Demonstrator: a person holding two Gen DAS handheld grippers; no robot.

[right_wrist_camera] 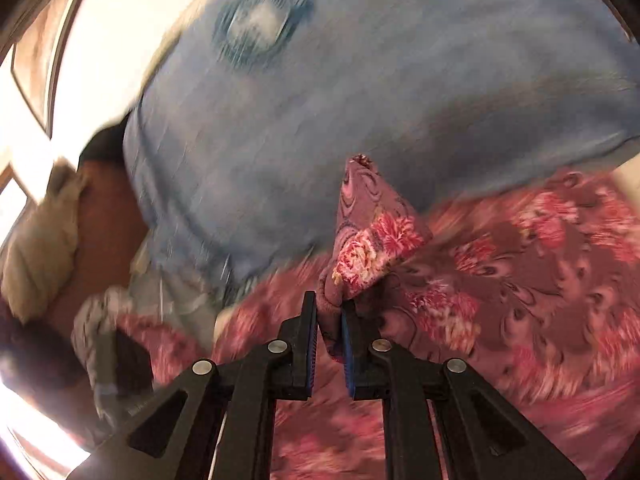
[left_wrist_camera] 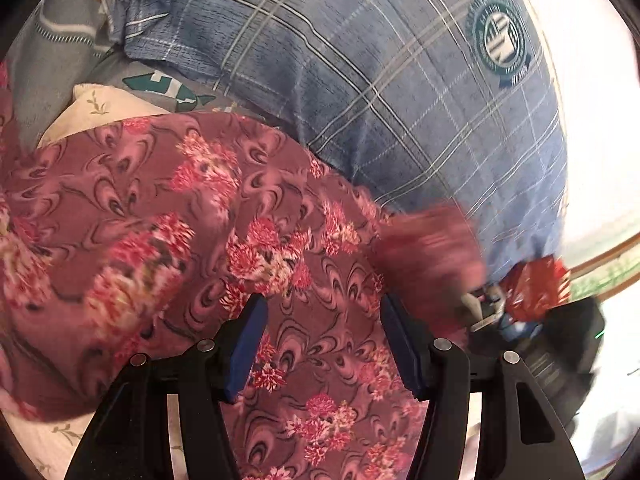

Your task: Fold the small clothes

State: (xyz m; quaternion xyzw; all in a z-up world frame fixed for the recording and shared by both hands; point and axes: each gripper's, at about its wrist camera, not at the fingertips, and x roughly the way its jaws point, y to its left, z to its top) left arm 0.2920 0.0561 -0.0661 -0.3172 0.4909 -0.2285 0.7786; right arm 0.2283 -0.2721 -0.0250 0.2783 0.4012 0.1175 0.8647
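A maroon garment with pink flowers (left_wrist_camera: 168, 216) lies spread below me. My left gripper (left_wrist_camera: 322, 312) is open just above it, with nothing between its blue pads. My right gripper (right_wrist_camera: 330, 310) is shut on a corner of the same floral garment (right_wrist_camera: 372, 236), which stands up in a peak between its pads. The right gripper also shows blurred in the left wrist view (left_wrist_camera: 560, 332), at the right. A blue checked shirt with a round badge (left_wrist_camera: 400, 92) lies behind the floral garment. It shows blurred in the right wrist view (right_wrist_camera: 360, 92).
A grey garment with a teal print (left_wrist_camera: 168, 86) and a cream cloth with small sprigs (left_wrist_camera: 104, 110) lie at the left. A beige pillow (right_wrist_camera: 40, 240) lies on a brown surface (right_wrist_camera: 108, 220) at the left of the right wrist view. Bright windows are behind.
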